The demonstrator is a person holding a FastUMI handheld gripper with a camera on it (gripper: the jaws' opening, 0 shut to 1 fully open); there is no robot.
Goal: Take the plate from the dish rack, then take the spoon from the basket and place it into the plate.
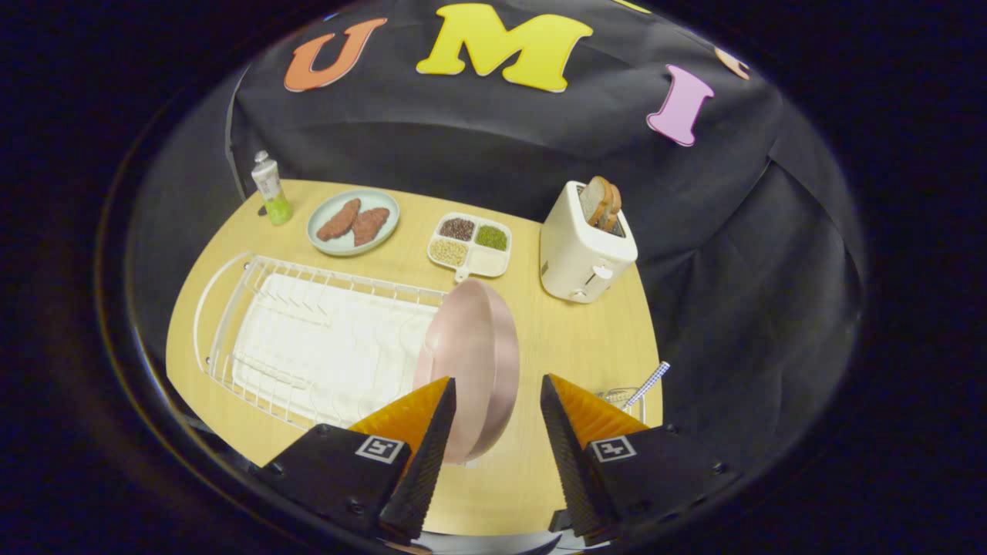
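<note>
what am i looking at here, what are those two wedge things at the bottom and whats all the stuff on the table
The picture comes from a wide-angle camera mounted on a hand-held gripper, a two-finger tool that a person carries. The two wedges are its fingers, seen from behind. They stand open, with a pink plate standing on edge in the gap between them; neither finger clearly presses on it, so it is not gripped yet.

The plate stands at the near end of a white wire dish rack on a wooden table. Just past the right finger is a small basket with a spoon handle sticking out.

Farther back are a toaster with bread slices in it, a divided dish of beans and grains, a pale plate with two brown pieces of food, and a small bottle.
</note>
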